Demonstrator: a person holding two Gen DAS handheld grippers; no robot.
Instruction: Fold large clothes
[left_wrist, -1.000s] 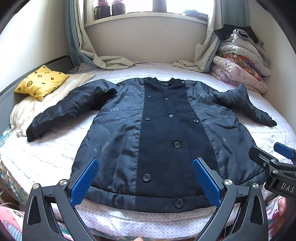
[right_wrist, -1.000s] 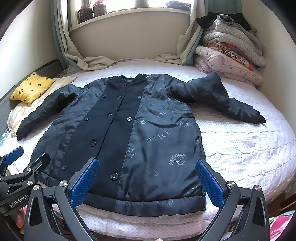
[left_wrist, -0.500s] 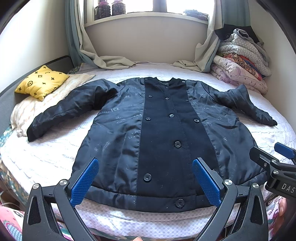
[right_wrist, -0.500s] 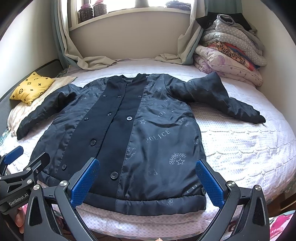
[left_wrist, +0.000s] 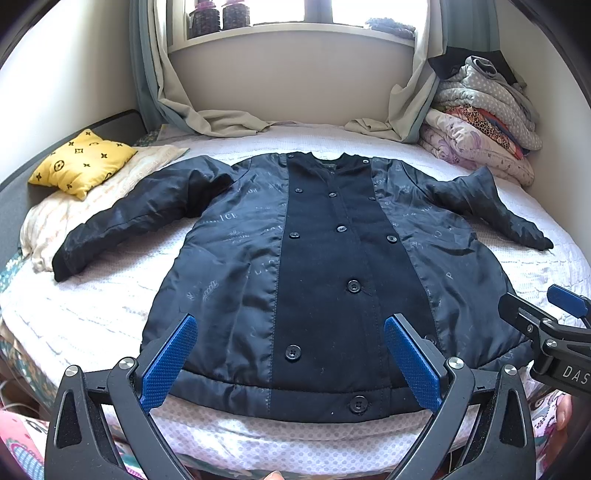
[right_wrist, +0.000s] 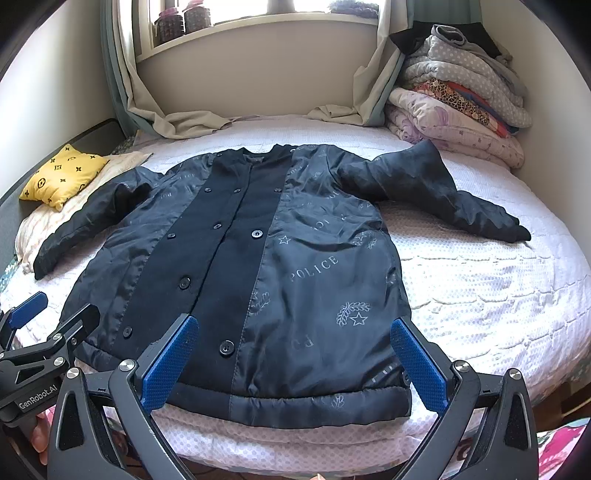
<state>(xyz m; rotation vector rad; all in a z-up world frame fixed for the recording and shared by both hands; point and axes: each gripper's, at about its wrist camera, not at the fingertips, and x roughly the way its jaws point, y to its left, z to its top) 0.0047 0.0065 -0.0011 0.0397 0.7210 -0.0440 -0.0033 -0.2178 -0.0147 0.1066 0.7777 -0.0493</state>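
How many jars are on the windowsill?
2, side by side at the sill's left end beside the curtain: left jar and right jar. Their tops are cropped; more could be out of frame.

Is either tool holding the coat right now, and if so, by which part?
Nothing is held: left tool and right tool are open above the coat hem.

The dark coat (right_wrist: 317, 266) has the word "POLICE" printed on its lining. The left gripper (right_wrist: 40, 373) carries the label "GenRobot.AI", the right gripper (left_wrist: 554, 347) the letters "DAS".
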